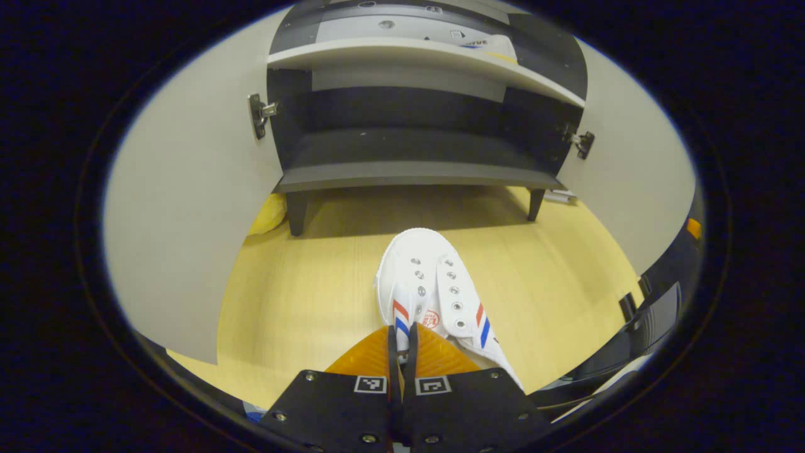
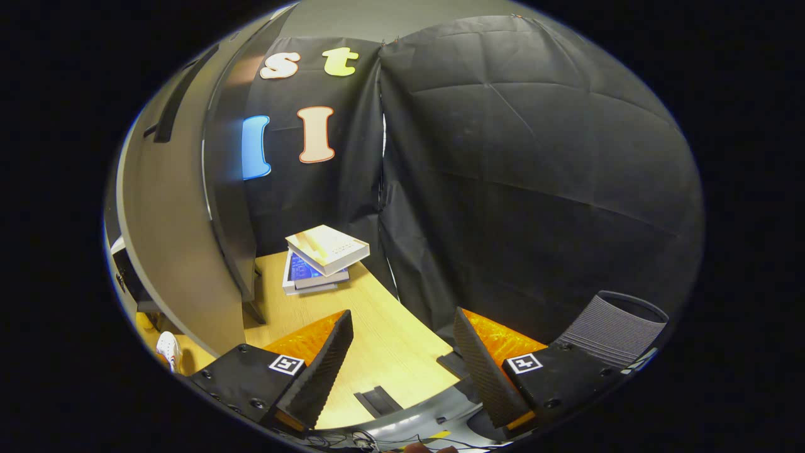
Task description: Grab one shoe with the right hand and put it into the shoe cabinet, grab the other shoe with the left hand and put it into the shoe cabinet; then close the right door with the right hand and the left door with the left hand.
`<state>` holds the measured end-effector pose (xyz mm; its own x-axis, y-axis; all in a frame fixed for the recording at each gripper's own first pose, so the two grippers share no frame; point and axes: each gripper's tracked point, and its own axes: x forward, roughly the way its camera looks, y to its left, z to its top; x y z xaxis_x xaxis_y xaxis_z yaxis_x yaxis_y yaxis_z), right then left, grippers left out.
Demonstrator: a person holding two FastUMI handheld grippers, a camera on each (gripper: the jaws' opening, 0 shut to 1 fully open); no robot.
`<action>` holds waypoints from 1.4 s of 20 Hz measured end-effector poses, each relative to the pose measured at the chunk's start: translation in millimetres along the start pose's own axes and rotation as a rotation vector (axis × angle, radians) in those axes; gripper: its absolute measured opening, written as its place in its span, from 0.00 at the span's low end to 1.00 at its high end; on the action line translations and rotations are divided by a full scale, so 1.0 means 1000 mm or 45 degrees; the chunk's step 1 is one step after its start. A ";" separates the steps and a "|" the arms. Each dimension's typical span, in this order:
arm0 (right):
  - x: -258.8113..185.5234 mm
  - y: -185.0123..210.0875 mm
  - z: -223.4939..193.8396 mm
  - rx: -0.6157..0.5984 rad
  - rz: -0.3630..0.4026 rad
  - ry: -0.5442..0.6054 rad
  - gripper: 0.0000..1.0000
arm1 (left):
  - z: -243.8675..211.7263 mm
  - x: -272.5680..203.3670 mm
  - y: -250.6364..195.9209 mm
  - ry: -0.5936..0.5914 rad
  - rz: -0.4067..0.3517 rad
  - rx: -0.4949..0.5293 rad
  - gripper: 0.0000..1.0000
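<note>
- Risk first: left tongs (image 1: pixel 402 352) are pressed almost together on the collar edge of the white shoe (image 1: pixel 434 292), a thin pinch, so the shoe could swing or slip on the way into the shoe cabinet (image 1: pixel 415 141).
- Toe could catch the front lip of the lower shelf (image 1: pixel 415 173) if it is carried too low; that shelf looks bare.
- Other shoe (image 1: pixel 487 45) already lies on the upper shelf.
- Left door (image 1: pixel 188 207) and right door (image 1: pixel 629 182) stand wide open, not yet shut.
- Right tongs (image 2: pixel 402 362) are spread, holding nothing.
- Pale wooden bench (image 1: pixel 302 296) carries the cabinet; a stack of books (image 2: pixel 321 258) sits by the black cloth wall (image 2: pixel 534 189).
</note>
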<state>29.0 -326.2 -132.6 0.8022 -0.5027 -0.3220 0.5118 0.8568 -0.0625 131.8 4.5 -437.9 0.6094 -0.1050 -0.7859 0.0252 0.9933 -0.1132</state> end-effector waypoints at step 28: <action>0.035 0.015 0.078 0.045 0.074 -0.163 1.00 | 0.011 -0.009 0.005 -0.768 0.071 -0.043 0.01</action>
<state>88.3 -339.9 -70.6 0.8622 -0.4650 -0.2010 0.4723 0.8813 -0.0129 135.1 11.3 -425.0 0.9512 0.0033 -0.3087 -0.0388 0.9933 -0.1092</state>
